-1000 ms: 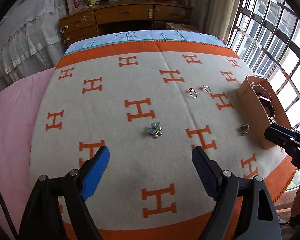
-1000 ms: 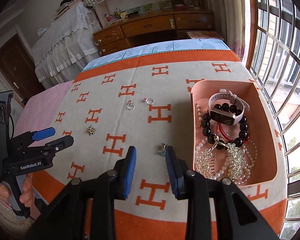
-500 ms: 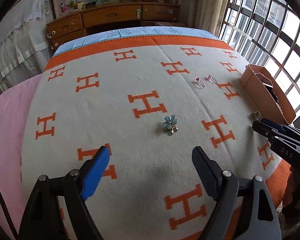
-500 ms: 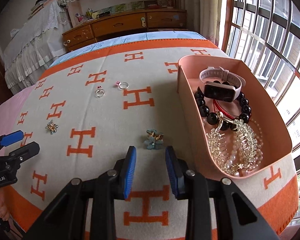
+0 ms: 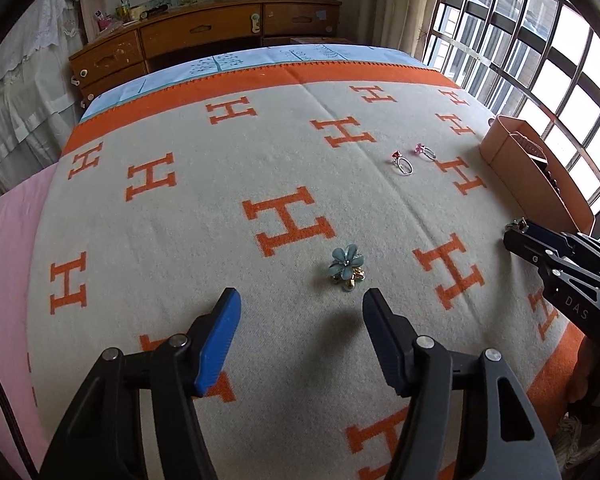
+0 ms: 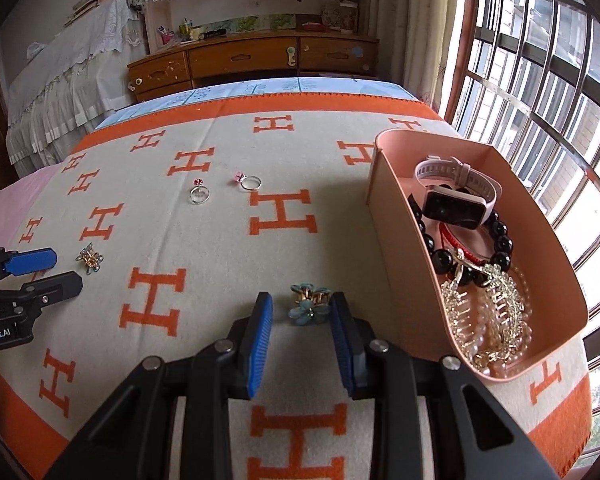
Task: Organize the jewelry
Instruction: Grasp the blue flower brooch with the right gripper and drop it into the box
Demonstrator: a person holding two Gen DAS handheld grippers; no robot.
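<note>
- Between the right gripper point(image 6: 301, 322) jaws, held apart, now sits a blue flower clip point(image 6: 309, 305), closer than a second ago; the pink box point(image 6: 388, 216) waits at three o'clock.
- Left gripper point(image 5: 300, 320), spread wide, has neared its own flower clip point(image 5: 346, 267) at twelve o'clock.

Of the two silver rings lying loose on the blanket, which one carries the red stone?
The ring with the red stone is the one farther from the pink tray; the ring nearer the tray has a pale pink stone. They lie apart, not touching.

Cream blanket point(image 6: 220, 240) with orange H motifs and border; pale-blue flower clip point(image 6: 309, 307); peach-pink box point(image 6: 396, 216).
</note>
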